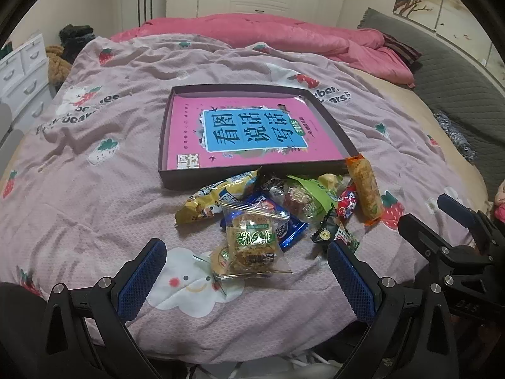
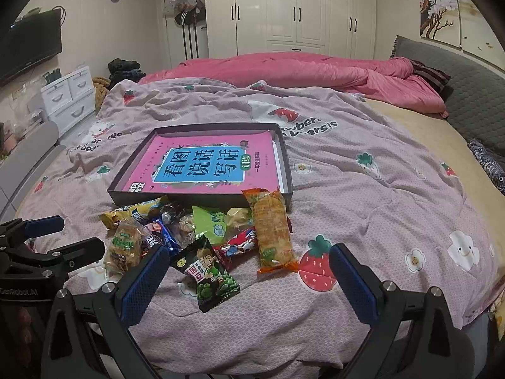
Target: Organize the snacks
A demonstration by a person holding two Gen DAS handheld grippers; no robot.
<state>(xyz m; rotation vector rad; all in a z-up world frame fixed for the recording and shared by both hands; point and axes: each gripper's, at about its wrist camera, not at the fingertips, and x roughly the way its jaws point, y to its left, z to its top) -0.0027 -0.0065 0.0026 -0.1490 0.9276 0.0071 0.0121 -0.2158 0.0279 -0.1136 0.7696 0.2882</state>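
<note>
A pile of wrapped snacks (image 1: 271, 208) lies on the bed just in front of a shallow dark box (image 1: 164, 145) that holds a pink book (image 1: 252, 132). My left gripper (image 1: 246, 265) is open, low over the quilt, with a clear-wrapped pastry (image 1: 252, 240) between its fingers, not gripped. My right gripper (image 2: 249, 268) is open near the pile (image 2: 195, 230); a dark green snack packet (image 2: 210, 271) and a long orange-wrapped snack (image 2: 271, 230) lie between its fingers. The box (image 2: 287, 170) and book (image 2: 205, 164) show beyond. Each gripper shows at the edge of the other's view.
The snacks and box rest on a pink strawberry-print quilt (image 1: 94, 189). A bunched pink duvet (image 2: 300, 69) lies behind. White drawers (image 2: 69, 94) stand at the left, a grey headboard (image 2: 457, 72) at the right, white wardrobes (image 2: 300, 9) at the back.
</note>
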